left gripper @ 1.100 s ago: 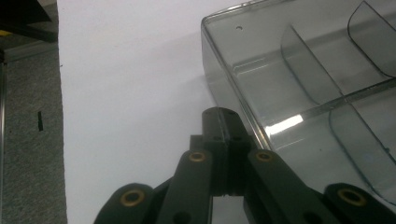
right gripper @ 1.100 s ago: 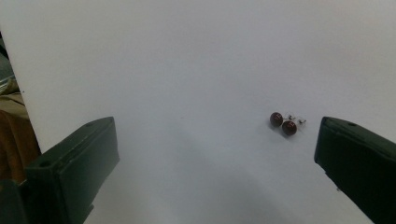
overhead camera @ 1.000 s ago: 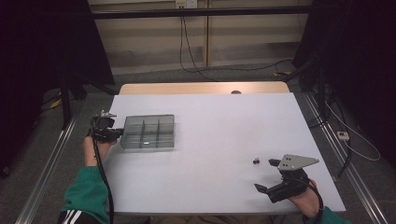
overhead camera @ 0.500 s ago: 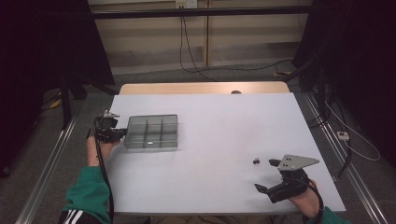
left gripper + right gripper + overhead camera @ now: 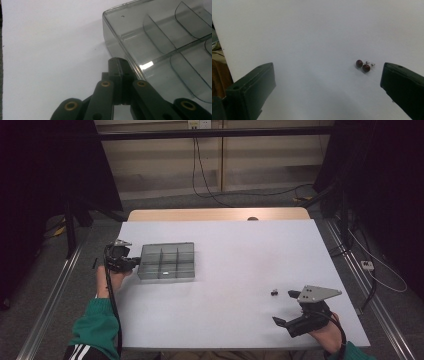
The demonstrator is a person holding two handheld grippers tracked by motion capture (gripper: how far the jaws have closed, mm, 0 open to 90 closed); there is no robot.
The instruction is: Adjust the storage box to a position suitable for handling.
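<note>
A clear smoky tray (image 5: 165, 278) with several compartments lies at the left of the white table (image 5: 240, 245). My left gripper (image 5: 134, 264) is shut, its tips against the tray's left wall. In the left gripper view the shut jaws' tip (image 5: 119, 62) sits beside the tray wall (image 5: 117, 32), with nothing between the jaws. Two small dark red beads on pins (image 5: 273, 293) lie at the right of the table. My right gripper (image 5: 284, 307) stands open just near of them. In the right gripper view the beads (image 5: 362, 65) lie ahead, close to the right jaw of that gripper (image 5: 327, 72).
A wooden board (image 5: 215, 214) runs behind the table's far edge. Metal rails (image 5: 55, 290) flank both sides, and cables (image 5: 380, 275) trail on the floor at the right. Black curtains hang at the left and right.
My left gripper has moved a little to the right, and the tray has slid right with it. The right gripper and the beads have stayed put.
</note>
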